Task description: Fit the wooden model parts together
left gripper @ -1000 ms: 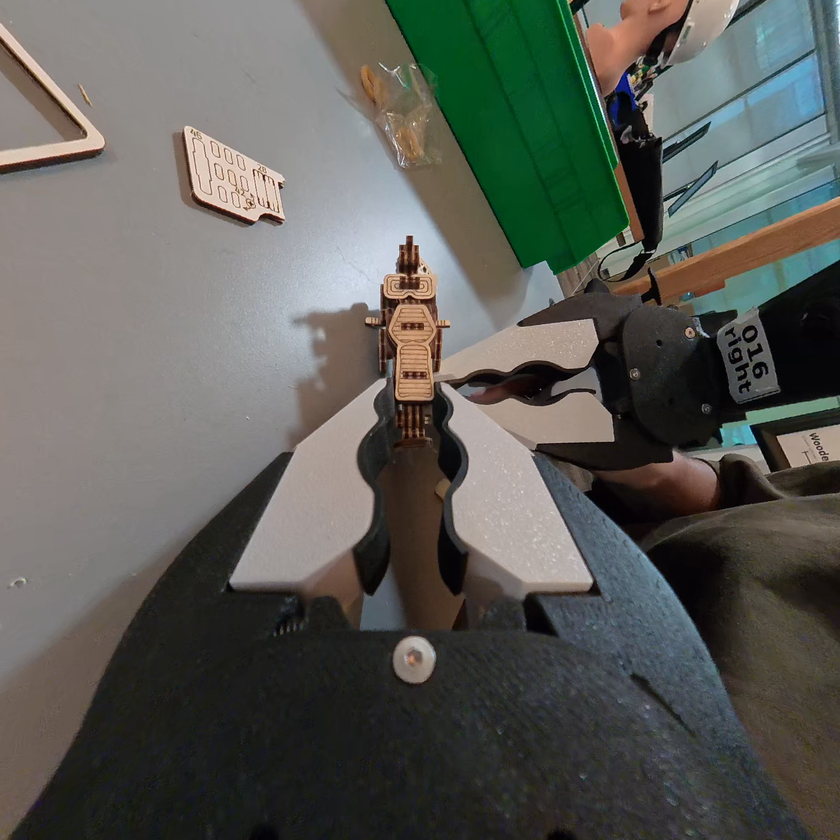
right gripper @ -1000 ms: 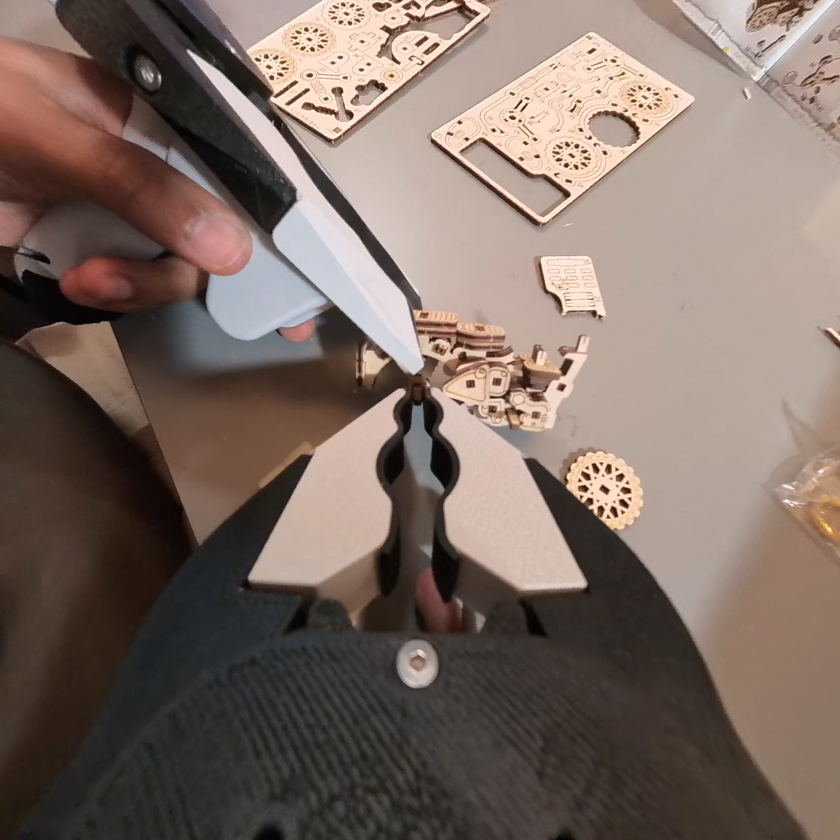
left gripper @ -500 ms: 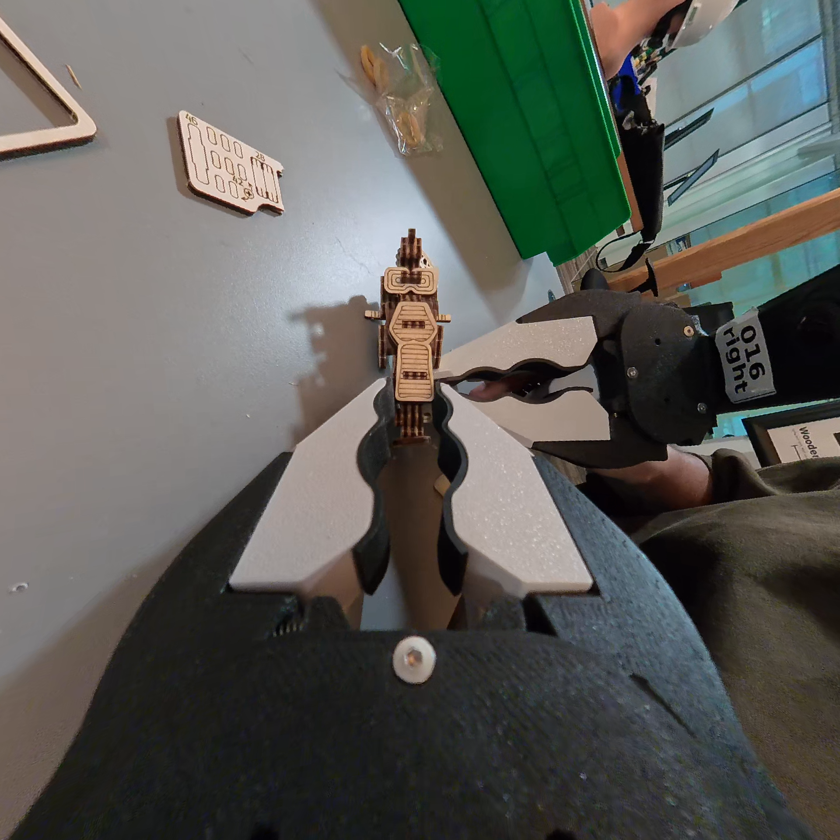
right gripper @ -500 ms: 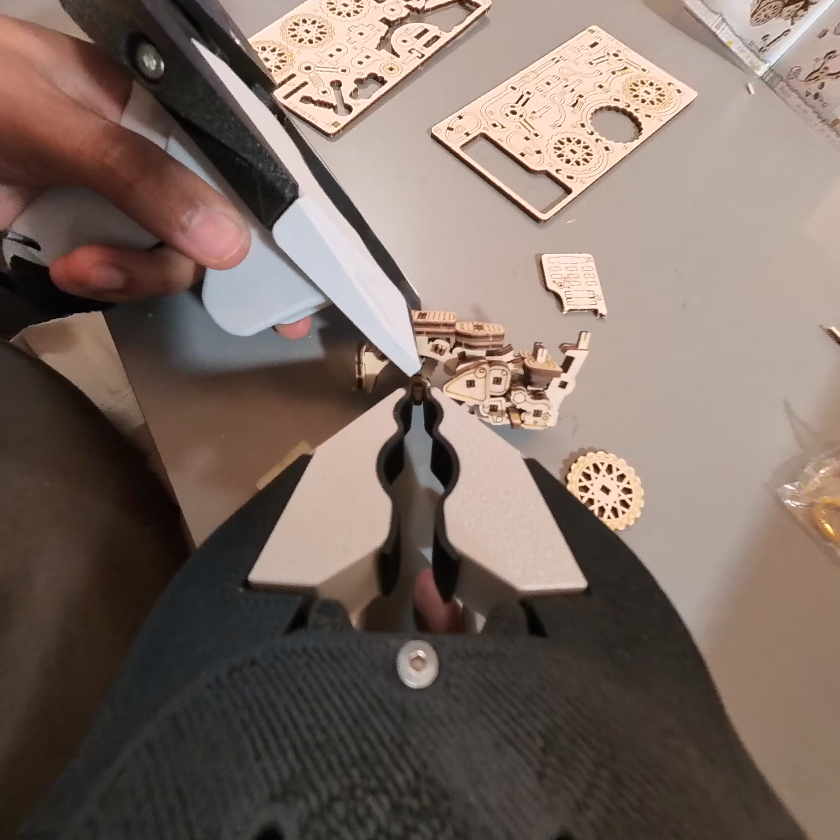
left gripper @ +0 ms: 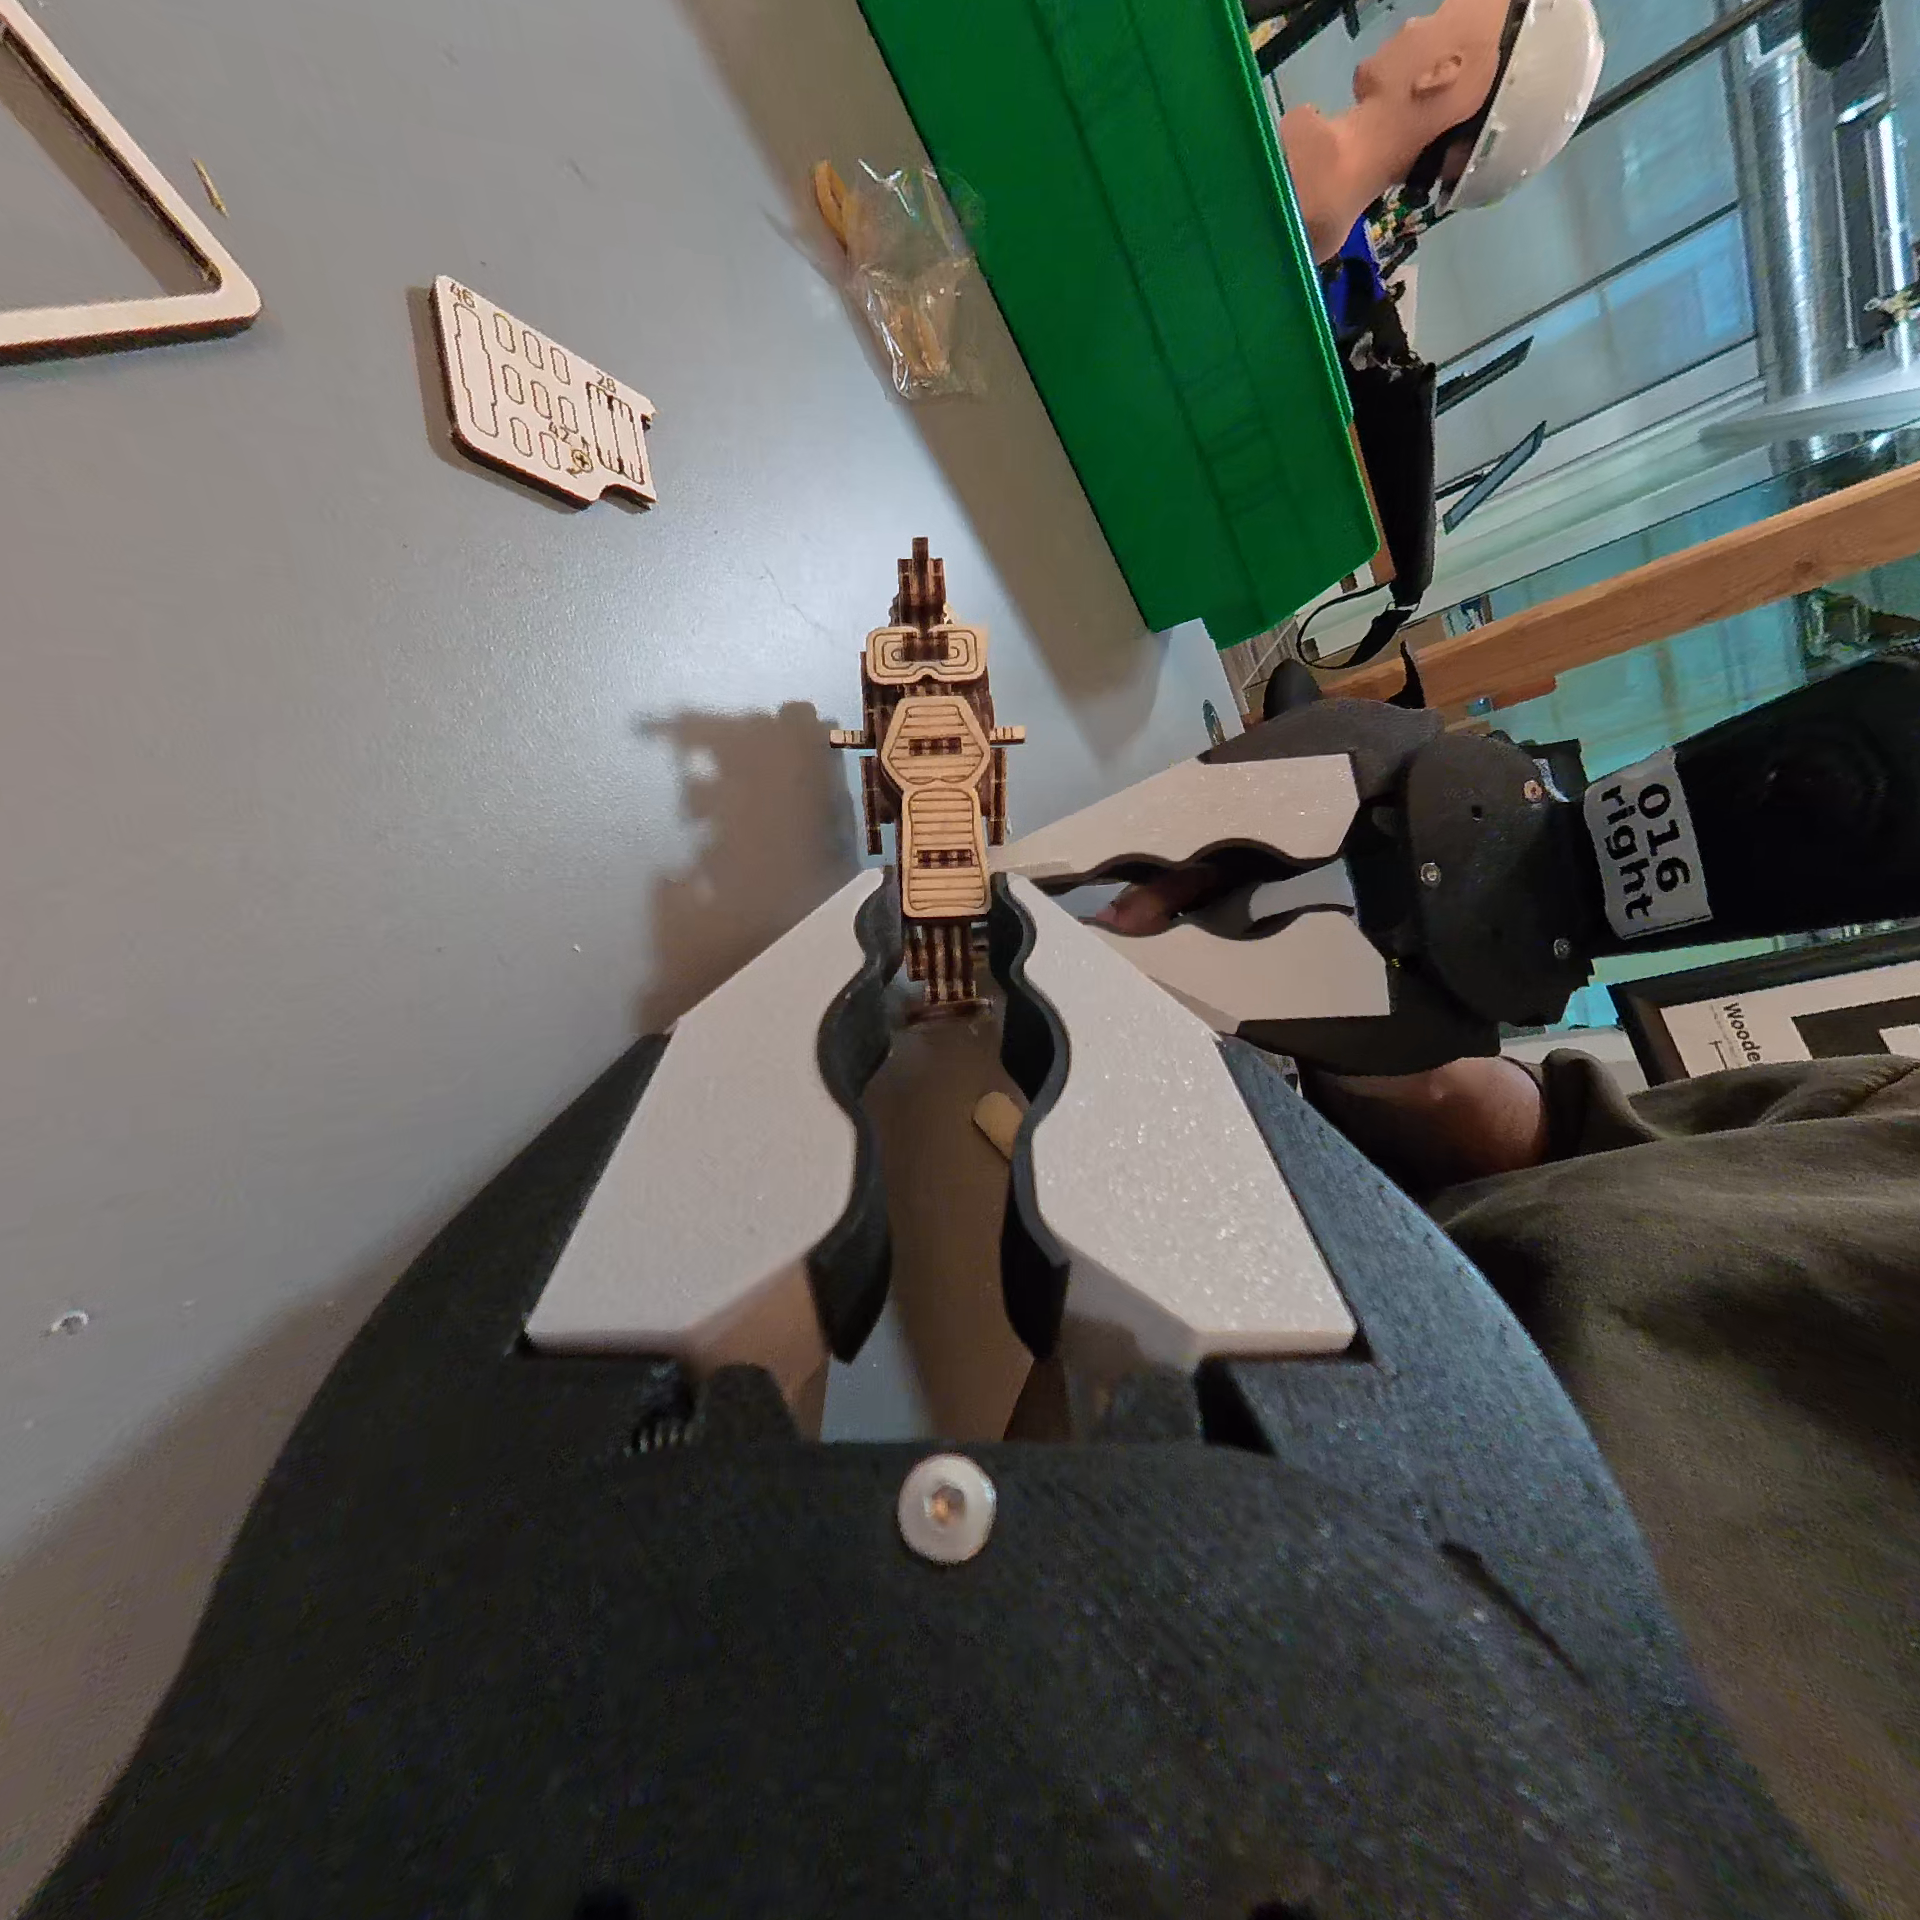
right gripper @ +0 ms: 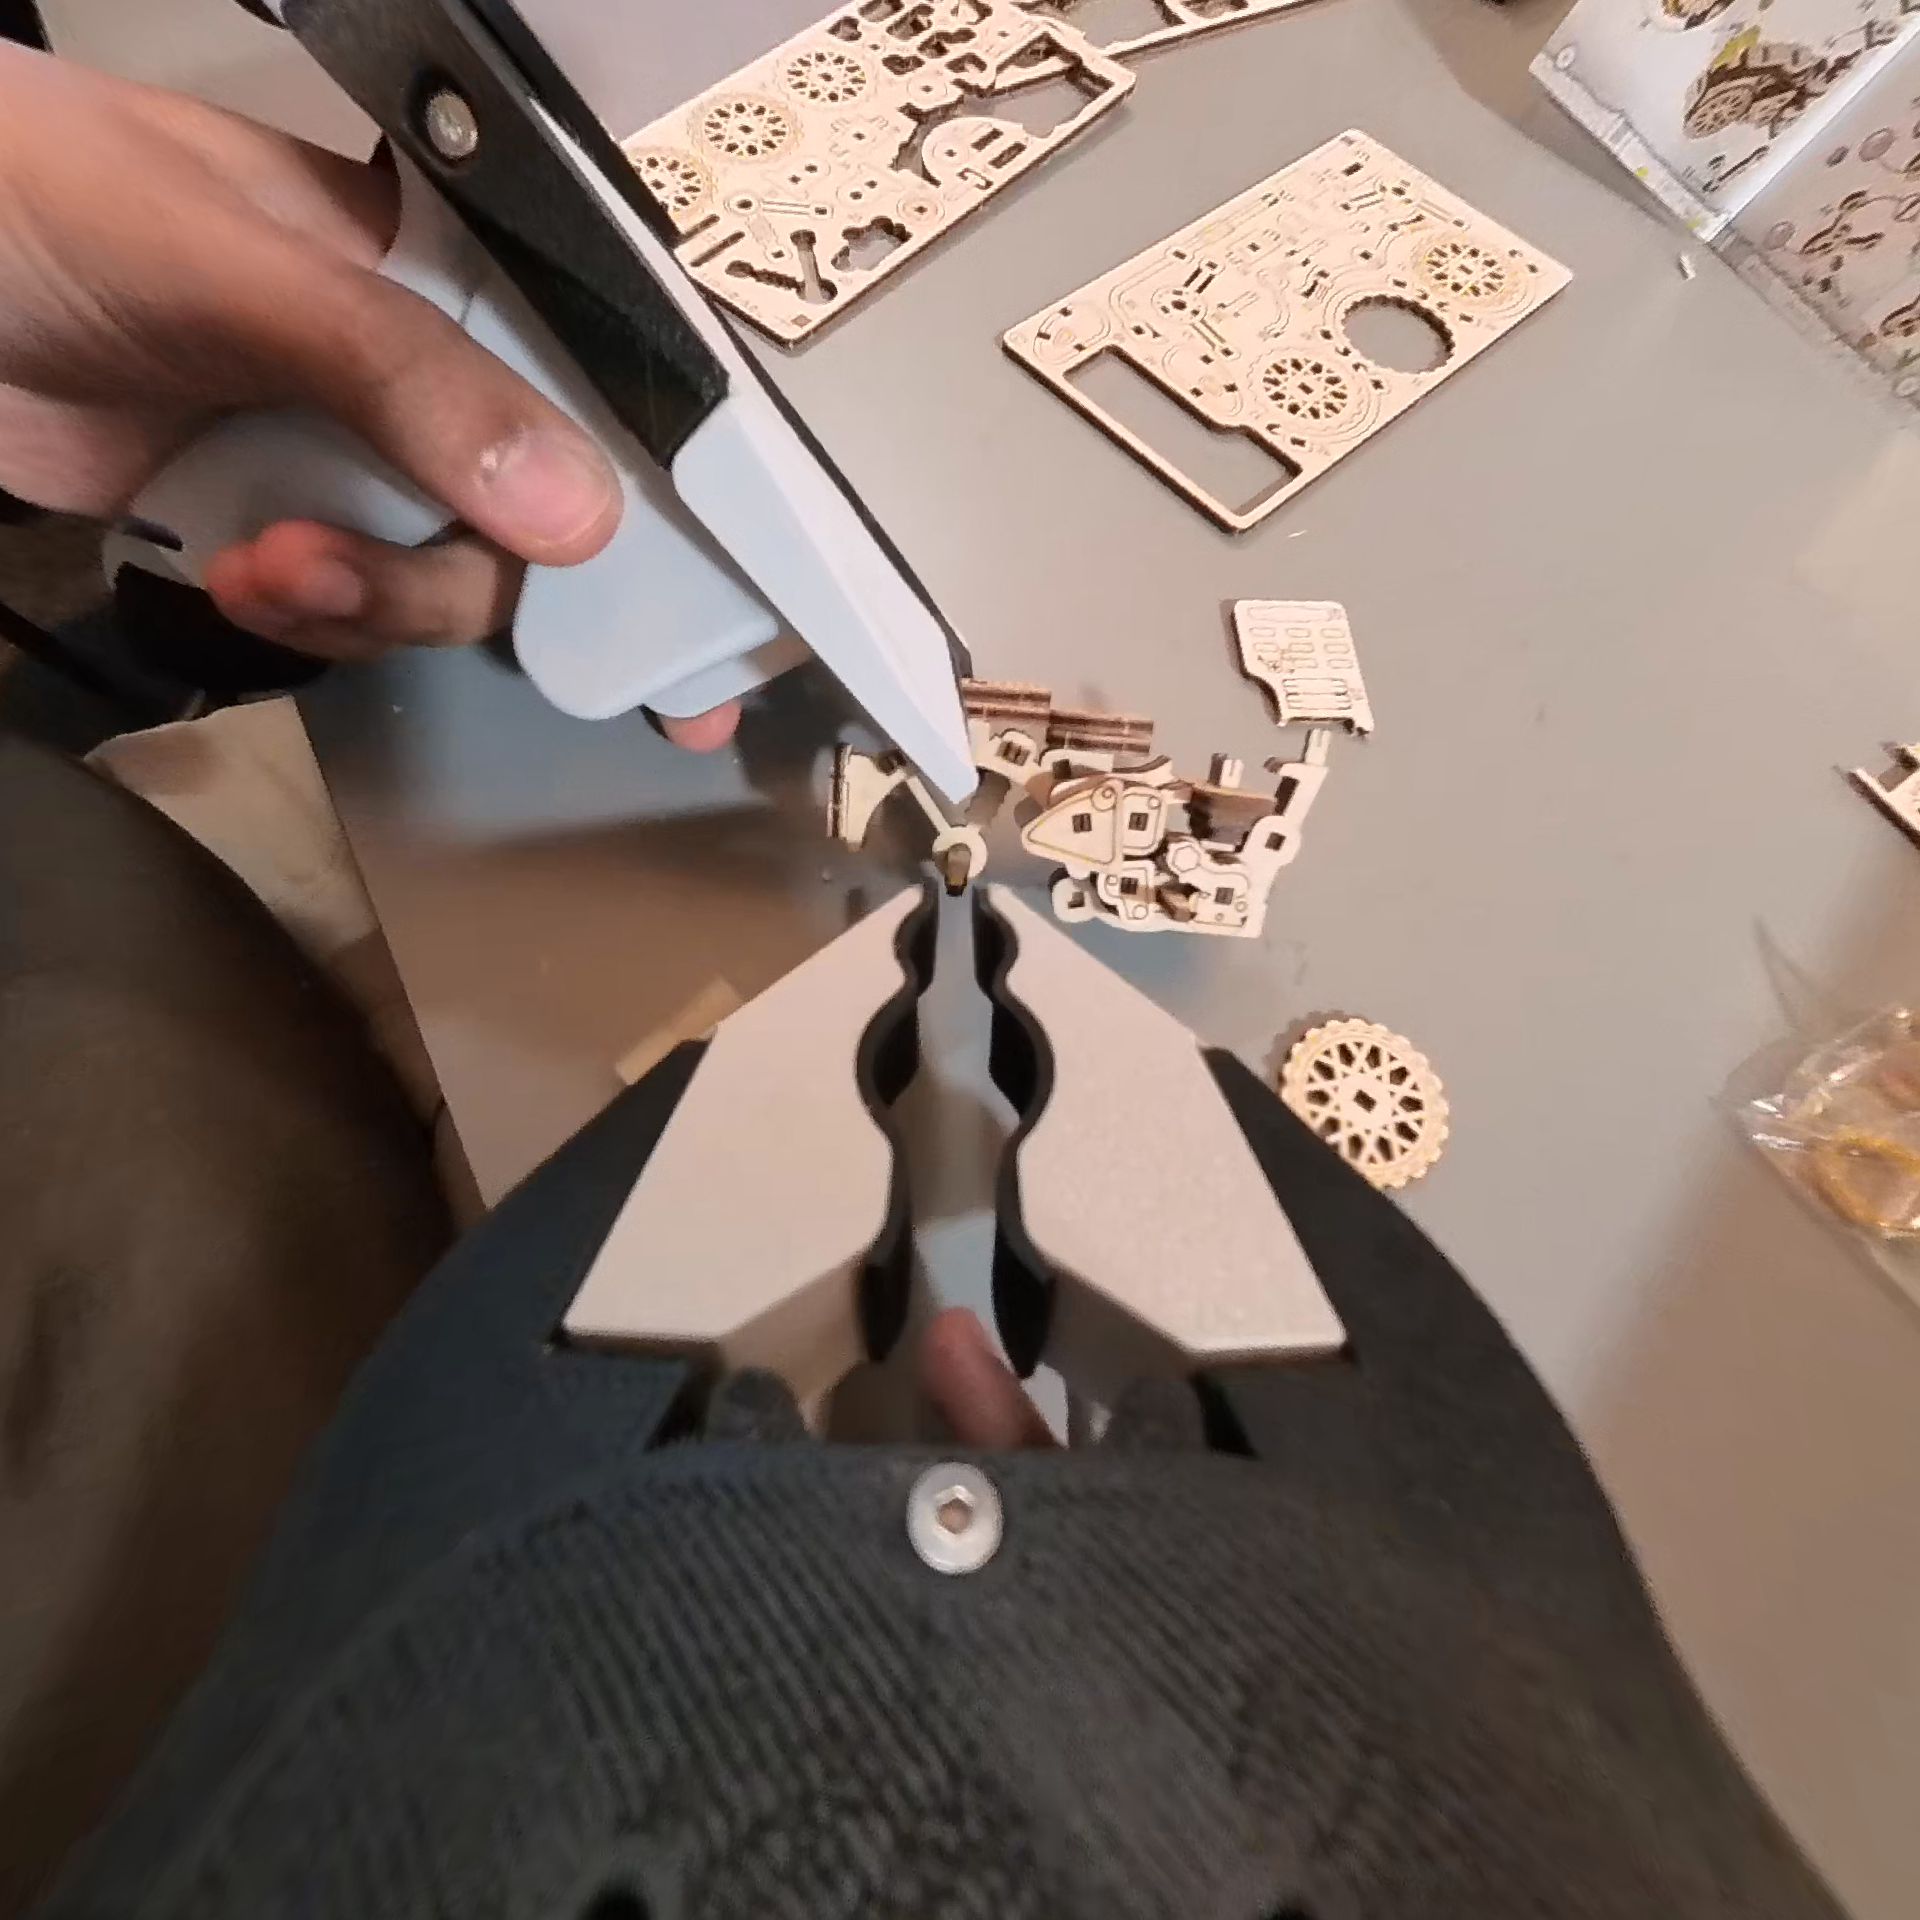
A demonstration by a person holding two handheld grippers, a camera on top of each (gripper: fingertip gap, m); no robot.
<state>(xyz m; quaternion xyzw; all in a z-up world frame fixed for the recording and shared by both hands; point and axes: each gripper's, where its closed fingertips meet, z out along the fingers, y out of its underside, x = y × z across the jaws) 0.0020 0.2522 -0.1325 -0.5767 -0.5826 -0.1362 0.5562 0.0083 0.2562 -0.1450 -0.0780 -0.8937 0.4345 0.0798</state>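
Note:
The partly built wooden model (left gripper: 940, 769), shaped like a motorcycle, is held off the grey table (left gripper: 312, 831). My left gripper (left gripper: 943, 914) is shut on the model's rear end. In the right wrist view the model (right gripper: 1132, 831) lies sideways, with my left gripper (right gripper: 956, 774) on its left part. A small wooden peg (right gripper: 955, 860) sticks out of the model toward my right gripper (right gripper: 953, 906). Its jaws stand slightly apart, just short of the peg. The right gripper also shows in the left wrist view (left gripper: 1039, 878), beside the model.
A wooden gear wheel (right gripper: 1361, 1101) lies right of my right gripper. A small part card (right gripper: 1304, 665), two punched part sheets (right gripper: 1288, 312) (right gripper: 883, 156), a plastic bag (right gripper: 1849, 1143) and a booklet (right gripper: 1766, 125) lie on the table. A green bin (left gripper: 1122, 291) stands at the far edge. The tips of both grippers are at nearly the same place.
My right gripper was pinched on the small peg at the model. Its jaws have now parted a little and the tips sit just behind the peg. The left gripper keeps its hold.

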